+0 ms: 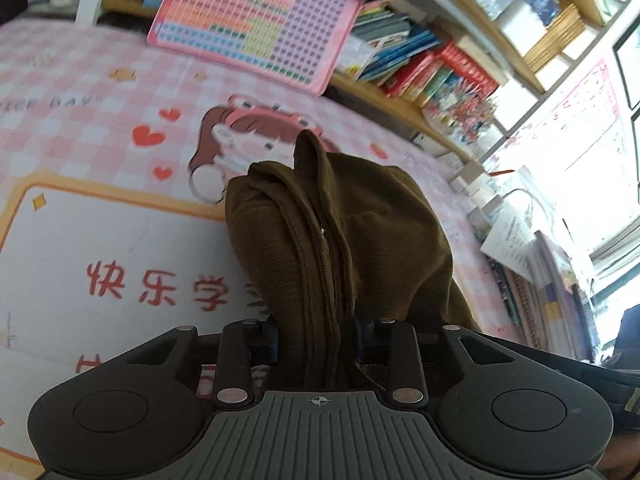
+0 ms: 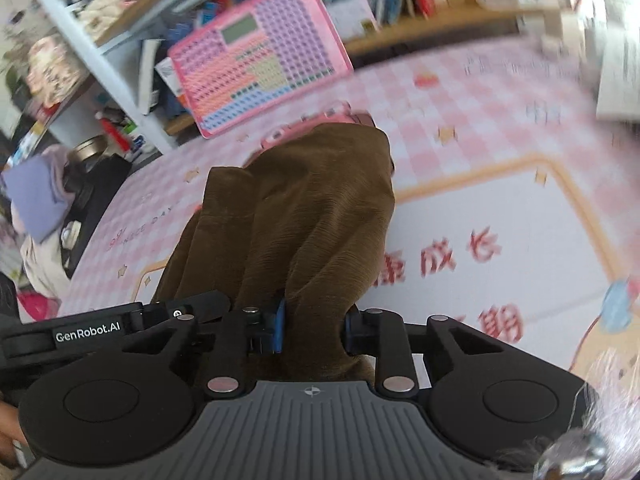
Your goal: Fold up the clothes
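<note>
The desk (image 1: 80, 92), under a pink checked mat with a cartoon girl and red characters, carries the work; a pink chart (image 1: 256, 20) leans against the bookshelf (image 1: 460, 60) at its far edge, well apart from the cloth. The garment (image 1: 340, 232), olive-brown and ribbed, is bunched in several layers and held above the mat, its free part drooping toward the desk; in the right wrist view the same garment (image 2: 312, 208) hangs forward in soft ridges. The left gripper (image 1: 316, 340) is closed down on a thick gather of hems and seams; the right gripper (image 2: 314, 330) is likewise clamped on a wad of the cloth, its blue pads only slightly apart. Whether this is a lift to spread the piece or a carry of a half-made fold, the pictures do not settle. To do it well, I judge both grips should stay firm and level; the cloth should be kept taut between them, so the layers do not slip; the hanging part should meet the mat flat, clear of the chart; any seam (image 1: 320, 240) edges should line up before release.
</note>
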A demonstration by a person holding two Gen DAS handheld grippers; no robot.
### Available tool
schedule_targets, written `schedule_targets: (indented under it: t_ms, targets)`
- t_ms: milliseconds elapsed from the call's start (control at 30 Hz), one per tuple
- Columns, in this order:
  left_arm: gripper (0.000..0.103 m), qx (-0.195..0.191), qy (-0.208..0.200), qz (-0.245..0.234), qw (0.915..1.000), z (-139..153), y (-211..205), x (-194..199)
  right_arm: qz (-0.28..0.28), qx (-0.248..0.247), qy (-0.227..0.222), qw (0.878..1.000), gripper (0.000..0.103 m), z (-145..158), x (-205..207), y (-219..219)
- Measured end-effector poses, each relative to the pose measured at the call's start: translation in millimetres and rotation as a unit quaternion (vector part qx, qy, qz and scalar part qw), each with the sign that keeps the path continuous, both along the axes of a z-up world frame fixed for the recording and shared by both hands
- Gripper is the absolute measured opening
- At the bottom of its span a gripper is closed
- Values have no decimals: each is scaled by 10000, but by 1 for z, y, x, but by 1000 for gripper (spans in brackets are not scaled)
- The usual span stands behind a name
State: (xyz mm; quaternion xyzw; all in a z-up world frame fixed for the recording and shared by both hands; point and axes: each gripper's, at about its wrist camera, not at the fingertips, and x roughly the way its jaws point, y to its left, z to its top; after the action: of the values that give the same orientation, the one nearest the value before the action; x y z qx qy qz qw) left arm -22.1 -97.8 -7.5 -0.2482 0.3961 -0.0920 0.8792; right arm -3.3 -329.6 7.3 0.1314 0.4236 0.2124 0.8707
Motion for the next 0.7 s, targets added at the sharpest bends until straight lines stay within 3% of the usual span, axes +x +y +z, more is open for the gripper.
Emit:
schedule_targets:
  t_ms: [700]
  targets:
    - [30,509,-55,459,9976,27,-89,20,371,288,-142,9988,24,13,33,-79]
